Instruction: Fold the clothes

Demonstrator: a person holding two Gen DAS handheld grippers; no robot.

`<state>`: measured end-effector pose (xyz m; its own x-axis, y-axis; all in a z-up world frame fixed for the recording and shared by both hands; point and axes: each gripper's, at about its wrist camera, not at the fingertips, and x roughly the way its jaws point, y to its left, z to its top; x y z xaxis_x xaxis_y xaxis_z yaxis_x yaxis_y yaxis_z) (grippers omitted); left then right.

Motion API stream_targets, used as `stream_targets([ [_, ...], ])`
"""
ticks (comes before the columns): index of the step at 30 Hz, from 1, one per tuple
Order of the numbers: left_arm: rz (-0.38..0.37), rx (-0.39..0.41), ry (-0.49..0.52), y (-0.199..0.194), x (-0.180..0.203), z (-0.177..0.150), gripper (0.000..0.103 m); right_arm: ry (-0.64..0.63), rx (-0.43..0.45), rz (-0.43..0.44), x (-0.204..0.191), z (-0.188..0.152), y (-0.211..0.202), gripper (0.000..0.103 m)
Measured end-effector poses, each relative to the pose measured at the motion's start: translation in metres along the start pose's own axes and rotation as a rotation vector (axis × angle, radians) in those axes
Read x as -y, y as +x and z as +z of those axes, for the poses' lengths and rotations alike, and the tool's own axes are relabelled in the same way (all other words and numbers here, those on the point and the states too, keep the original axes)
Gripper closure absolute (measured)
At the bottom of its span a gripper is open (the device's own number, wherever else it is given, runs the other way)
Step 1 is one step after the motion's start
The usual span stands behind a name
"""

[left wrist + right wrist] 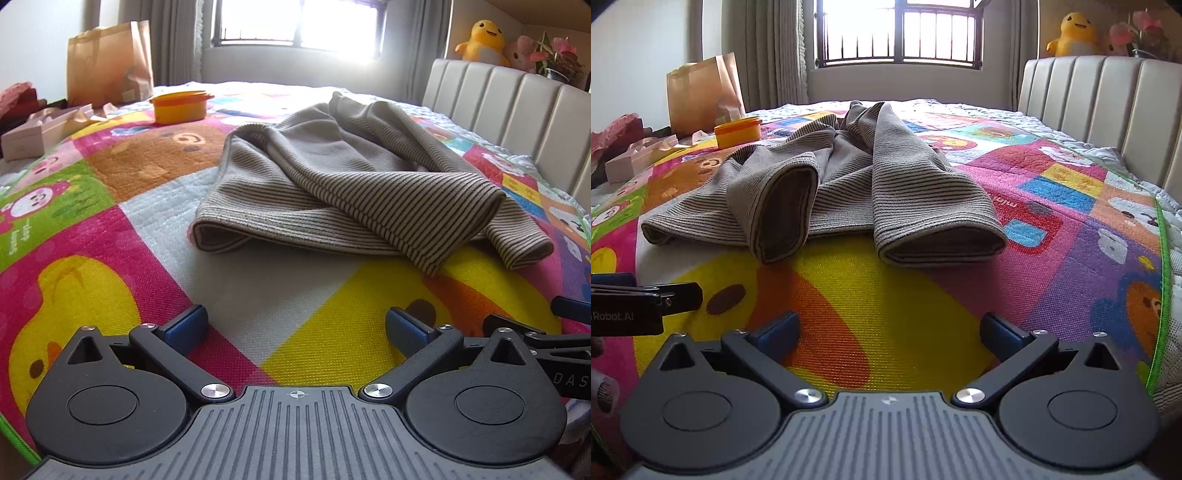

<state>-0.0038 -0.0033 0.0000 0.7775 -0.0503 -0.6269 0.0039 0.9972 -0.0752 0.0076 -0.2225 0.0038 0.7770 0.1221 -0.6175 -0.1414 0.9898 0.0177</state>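
Observation:
A grey-brown striped garment [332, 184] lies crumpled on a colourful play mat [92, 258] on the bed. In the right wrist view the garment [842, 184] has its two sleeve cuffs pointing toward me. My left gripper [295, 328] is open and empty, hovering over the mat short of the garment's near hem. My right gripper [888, 332] is open and empty, just short of the cuffs. The left gripper's body [635, 306] shows at the left edge of the right wrist view.
An orange lidded tub [181, 105] sits on the mat behind the garment. A brown paper bag [109, 62] and a pink box [40, 133] stand at the far left. A padded headboard [517, 110] runs along the right, with plush toys [484, 40] above.

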Motion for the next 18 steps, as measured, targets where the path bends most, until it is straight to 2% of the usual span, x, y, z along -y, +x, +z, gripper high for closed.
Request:
stream_targets([
  [18, -0.001, 0.002, 0.004, 0.0016, 0.0, -0.0018, 0.0, 0.054, 0.024, 0.017, 0.0082, -0.0005, 0.0005, 0.0],
])
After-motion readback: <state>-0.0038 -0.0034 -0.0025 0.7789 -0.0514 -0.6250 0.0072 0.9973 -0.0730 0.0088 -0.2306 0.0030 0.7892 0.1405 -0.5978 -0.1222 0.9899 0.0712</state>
